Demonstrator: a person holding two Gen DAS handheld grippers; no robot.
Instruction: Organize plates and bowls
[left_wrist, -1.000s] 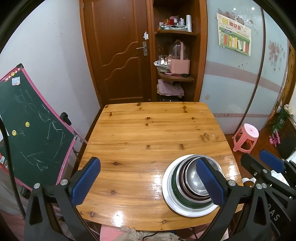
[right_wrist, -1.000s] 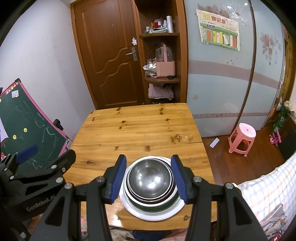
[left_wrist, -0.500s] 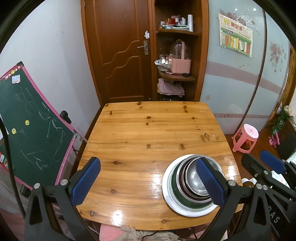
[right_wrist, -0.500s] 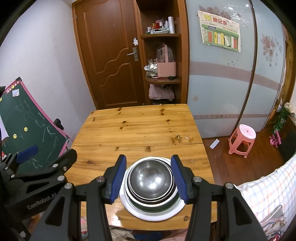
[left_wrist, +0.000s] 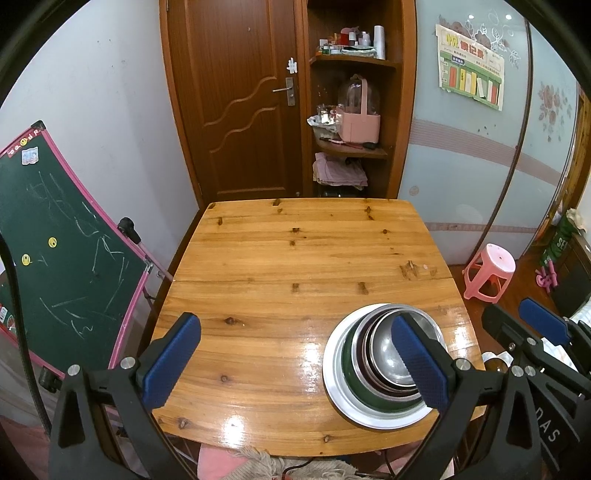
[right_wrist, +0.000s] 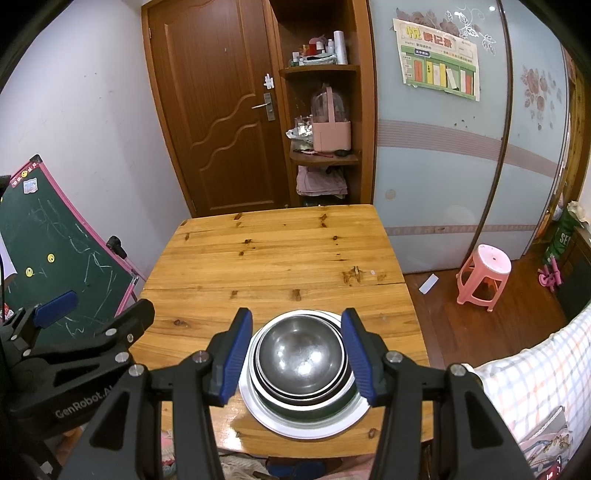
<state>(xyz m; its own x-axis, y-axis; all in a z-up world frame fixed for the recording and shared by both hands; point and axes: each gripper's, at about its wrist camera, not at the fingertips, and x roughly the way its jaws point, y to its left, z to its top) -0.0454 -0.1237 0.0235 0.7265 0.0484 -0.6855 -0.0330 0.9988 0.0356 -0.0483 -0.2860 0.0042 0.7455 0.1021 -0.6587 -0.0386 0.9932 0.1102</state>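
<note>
- The left gripper (left_wrist: 295, 362) hovers above the wooden table (left_wrist: 295, 258), jaws spread wide and empty; it has not shifted over the last second.
- The nested steel bowls (right_wrist: 302, 360) sit on the white plate (right_wrist: 258, 406) near the table's near right edge, unmoved.
- The right gripper (right_wrist: 297, 356) stays half-spread above the stack, holding nothing. Stacking looks finished.

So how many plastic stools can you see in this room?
1: a pink plastic stool on the wooden floor right of the wooden table, near the pale sliding doors. Others may be hidden out of view.
</note>
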